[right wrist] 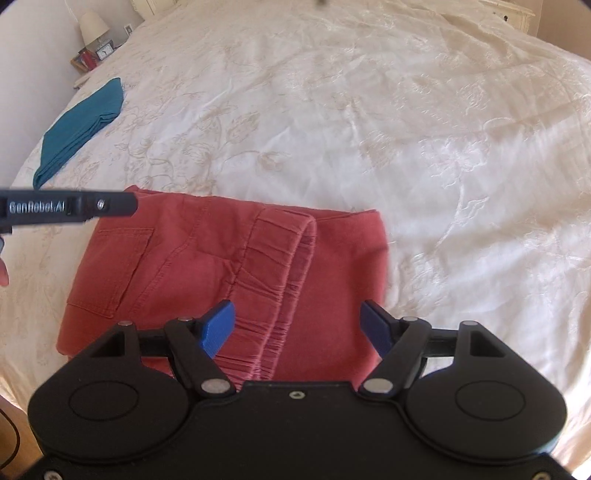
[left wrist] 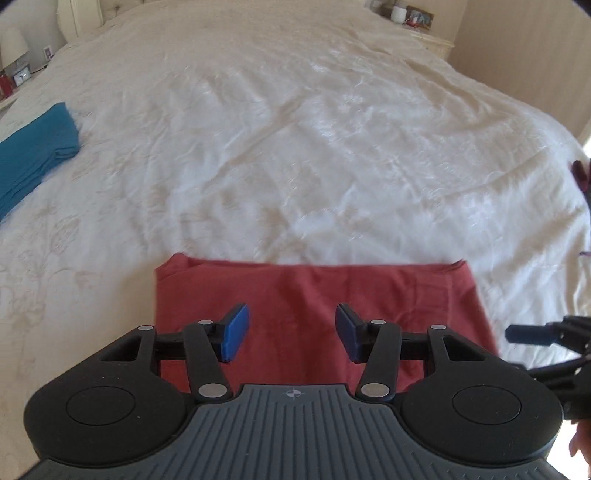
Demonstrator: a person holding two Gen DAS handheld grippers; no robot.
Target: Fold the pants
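Red pants (left wrist: 306, 295) lie folded into a compact rectangle on the cream bedspread near its front edge. In the right wrist view (right wrist: 192, 266) their back pocket and elastic waistband face up. My left gripper (left wrist: 291, 332) is open and empty, hovering above the pants. My right gripper (right wrist: 299, 326) is open and empty, above the waistband side. The left gripper's finger (right wrist: 74, 206) shows at the left of the right wrist view. The right gripper's tip (left wrist: 532, 334) shows at the right edge of the left wrist view.
A folded teal garment (left wrist: 33, 155) lies at the left on the bed (left wrist: 314, 129); it also shows in the right wrist view (right wrist: 79, 125). A nightstand with a lamp and clock (right wrist: 96, 40) stands left of the bed. A dresser (left wrist: 417, 26) stands at the far right.
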